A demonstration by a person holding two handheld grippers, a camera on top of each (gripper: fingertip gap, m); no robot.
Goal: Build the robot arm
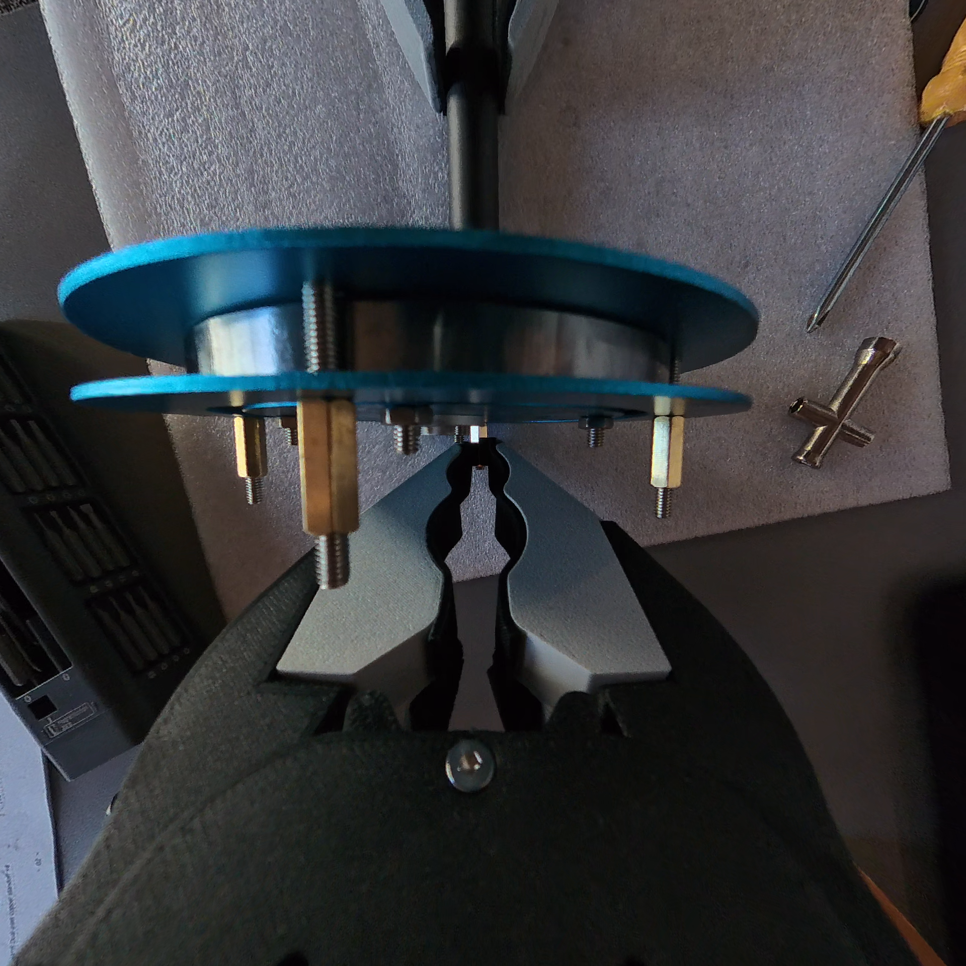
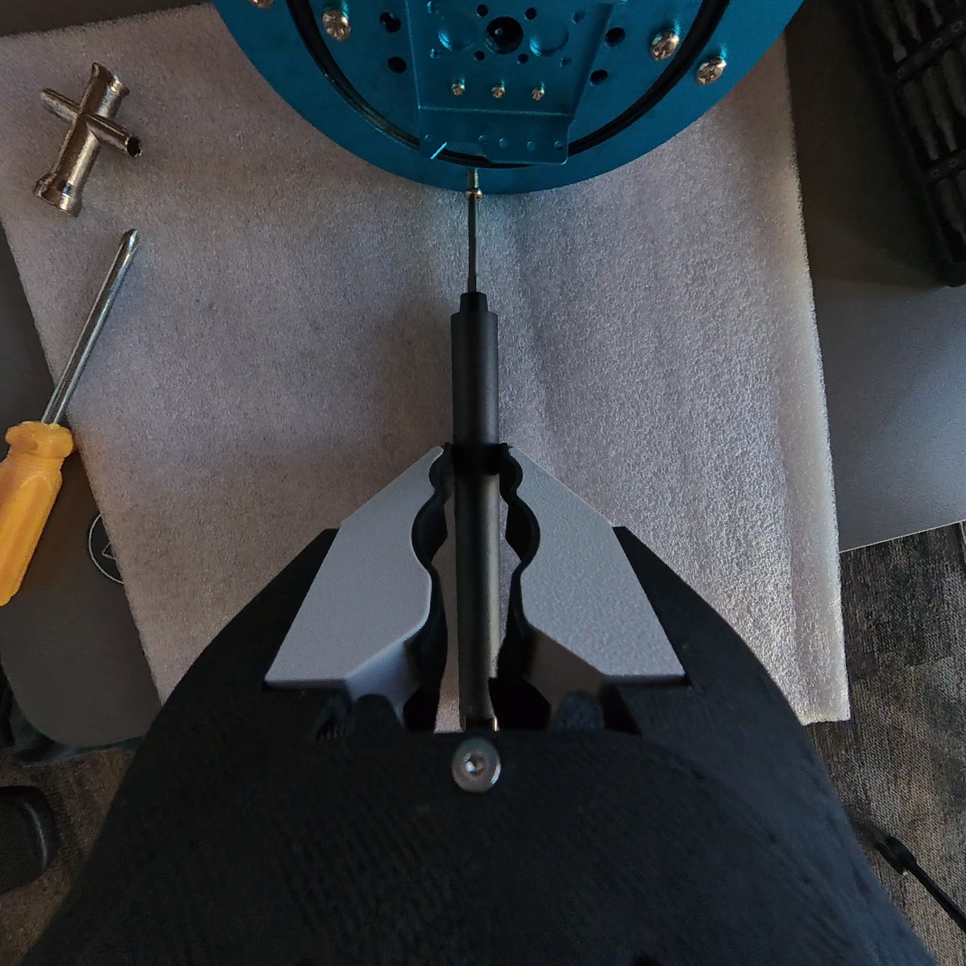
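A blue two-disc assembly (image 1: 407, 292) with a metal ring between the discs and brass standoffs (image 1: 329, 470) hangs above a grey foam mat (image 1: 679, 209). My left gripper (image 1: 478, 452) is shut on a small metal standoff (image 1: 478, 434) under the lower disc. My right gripper (image 2: 475, 455) is shut on a dark precision screwdriver (image 2: 474, 376). Its thin bit touches a small screw (image 2: 473, 192) at the rim of the blue disc (image 2: 522, 104). The same screwdriver (image 1: 473, 130) and the right gripper's grey fingers show beyond the discs in the left wrist view.
A yellow-handled screwdriver (image 2: 31, 496) and a metal cross-shaped socket wrench (image 2: 86, 138) lie on the mat; both also show in the left wrist view, the screwdriver (image 1: 888, 198) and the wrench (image 1: 841, 413). A dark case of bits (image 1: 78, 549) stands at the left. The gap from one gripper's tips to the other's is roughly 11 cm. My left gripper's tips are some 12 cm from the wrench (image 1: 841, 413). It is also in sight in the right wrist view (image 2: 84, 126).
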